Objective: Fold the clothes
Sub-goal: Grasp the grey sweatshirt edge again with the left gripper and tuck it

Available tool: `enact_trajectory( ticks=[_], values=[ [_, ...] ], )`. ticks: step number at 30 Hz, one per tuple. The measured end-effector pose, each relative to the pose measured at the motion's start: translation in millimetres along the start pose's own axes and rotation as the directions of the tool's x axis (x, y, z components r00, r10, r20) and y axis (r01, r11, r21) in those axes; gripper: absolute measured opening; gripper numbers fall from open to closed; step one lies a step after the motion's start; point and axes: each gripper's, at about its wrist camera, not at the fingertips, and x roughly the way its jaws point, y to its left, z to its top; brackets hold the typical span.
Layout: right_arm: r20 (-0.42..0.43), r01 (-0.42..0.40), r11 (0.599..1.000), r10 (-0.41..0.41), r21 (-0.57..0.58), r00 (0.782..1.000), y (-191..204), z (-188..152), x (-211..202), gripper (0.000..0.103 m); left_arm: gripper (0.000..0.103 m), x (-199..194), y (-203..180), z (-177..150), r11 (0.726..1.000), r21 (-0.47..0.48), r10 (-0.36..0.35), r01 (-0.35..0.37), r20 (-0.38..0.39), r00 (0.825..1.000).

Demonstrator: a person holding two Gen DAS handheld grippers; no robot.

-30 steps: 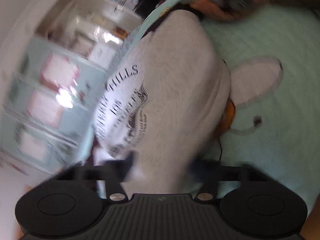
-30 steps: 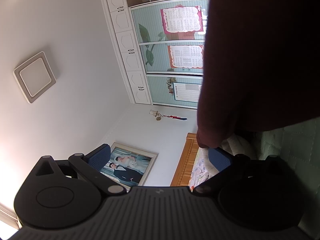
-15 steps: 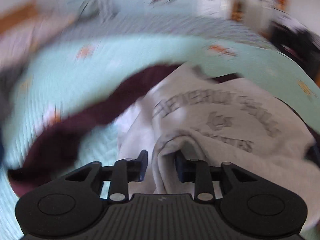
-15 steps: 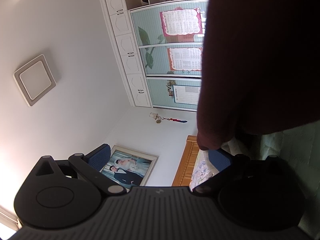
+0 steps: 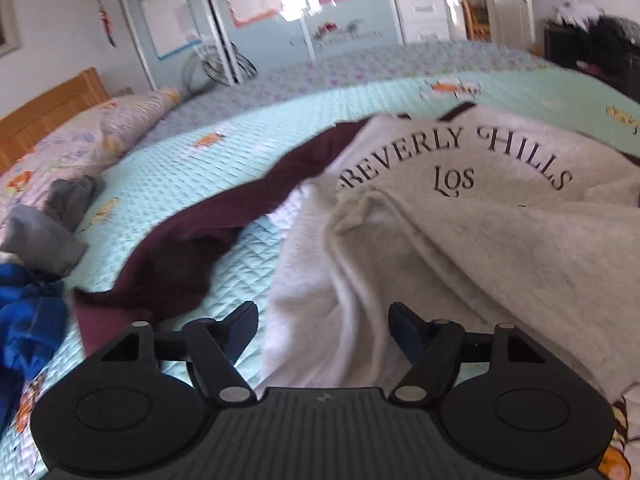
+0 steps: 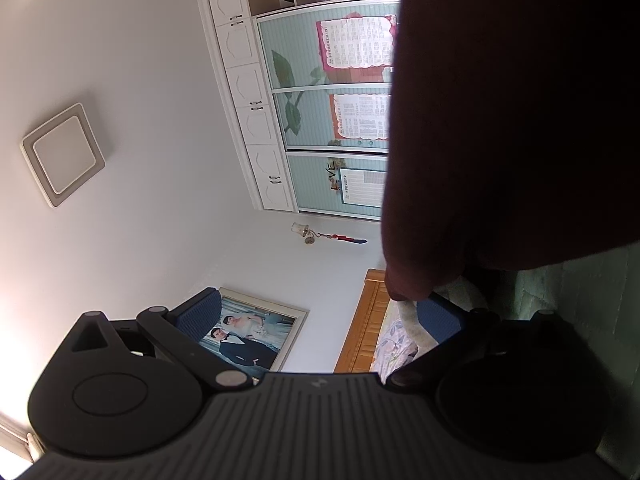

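The left tool (image 5: 323,320) stands wide open, its two fingers spread apart with nothing gripped between them. It sits low over the near edge of a grey sweatshirt (image 5: 480,240) that lies crumpled on the bed (image 5: 192,168); loose grey cloth bunches in the gap between the fingers but neither finger pinches it. The sweatshirt fills the right and middle of the left view, its black print reading "BEVERLY HILLS" and "Los" on the far part, with a fold of the same cloth lapped over the print's lower edge. A maroon garment (image 5: 192,248) lies to the left of it, running from under the sweatshirt's far left edge down toward the near left, flat on the mint quilted cover. Further left sit a grey bundle (image 5: 44,236) and, at the near left edge, blue cloth (image 5: 28,320). A pillow (image 5: 120,120) and a wooden headboard (image 5: 44,100) lie at the far left, with a wardrobe (image 5: 248,20) beyond the bed.

The right tool (image 6: 318,318) is also open wide, holding nothing. Its view tilts up toward the ceiling and wall. Dark maroon cloth (image 6: 520,120) hangs across the right half of that view, its lower edge just above the tool's right finger; whether it touches the finger cannot be told. A framed photo (image 6: 256,332) hangs on the wall behind.
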Motion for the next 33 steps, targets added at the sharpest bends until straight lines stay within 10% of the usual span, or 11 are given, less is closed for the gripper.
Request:
enact_trajectory(
  ticks=[10, 17, 24, 30, 33],
  values=[
    [0.002, -0.003, 1.0, 0.003, 0.014, 1.0, 0.6, -2.2, -7.6, 0.103, 0.091, -96.8, -109.3, -43.6, 0.892, 0.452, -0.111, 0.003, 0.211, 0.971],
    [0.003, -0.002, 1.0, 0.002, 0.015, 1.0, 0.7, -2.9, -11.7, 0.103, 0.102, -72.9, -190.6, -47.8, 0.792, 0.594, -0.06, -0.142, 0.308, 0.95],
    [0.004, -0.001, 1.0, 0.0, 0.019, 1.0, 0.0, -3.3, -15.3, 0.103, 0.103, -45.2, -164.1, -28.2, 0.814, 0.513, 0.108, -0.273, 0.328, 0.938],
    [0.003, 0.002, 1.0, -0.002, 0.018, 1.0, -1.4, -4.2, -19.0, 0.103, 0.103, -78.8, -123.8, 4.0, 0.885, 0.386, 0.094, -0.259, 0.396, 0.913],
    [0.002, 0.002, 1.0, -0.002, 0.019, 1.0, -2.0, -4.6, -21.1, 0.103, 0.102, -74.8, -106.1, 24.0, 0.916, 0.362, 0.037, -0.175, 0.357, 0.933]
  ],
)
